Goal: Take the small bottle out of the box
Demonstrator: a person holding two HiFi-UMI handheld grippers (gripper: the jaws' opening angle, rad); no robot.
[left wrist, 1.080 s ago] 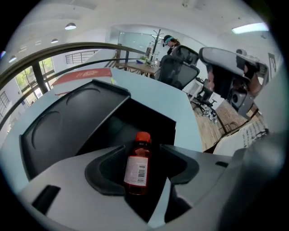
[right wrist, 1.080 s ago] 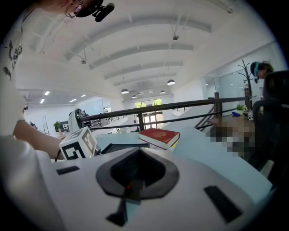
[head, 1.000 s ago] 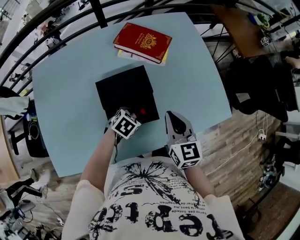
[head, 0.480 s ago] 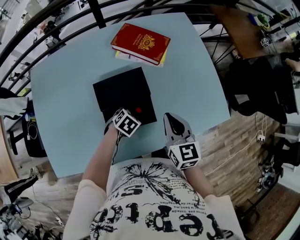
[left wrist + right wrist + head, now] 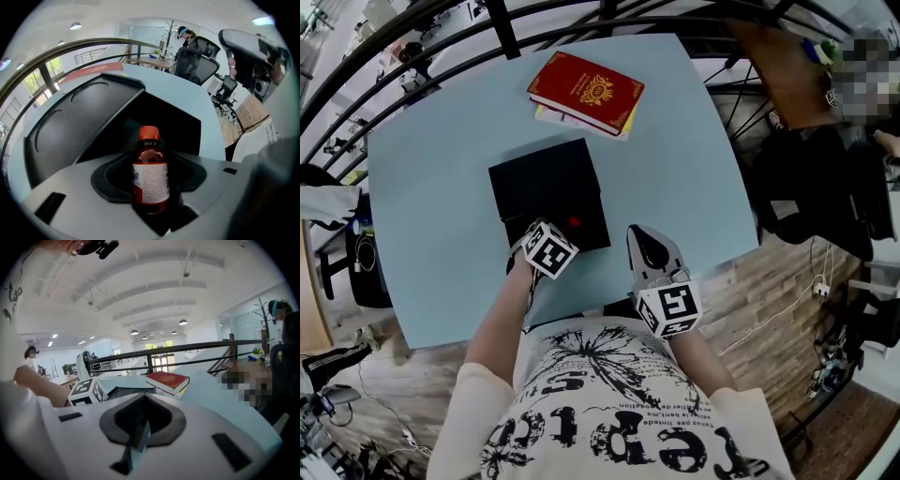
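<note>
Head view: my left gripper (image 5: 567,230) is at the box's (image 5: 542,178) near edge, my right gripper (image 5: 649,248) just beside the box; left gripper view: jaws clamped on the small bottle (image 5: 150,174), upright at the box's near edge; right gripper view: jaws pressed together, empty. I judge the lift-out is in hand; next I must carry the bottle clear of the box.
</note>
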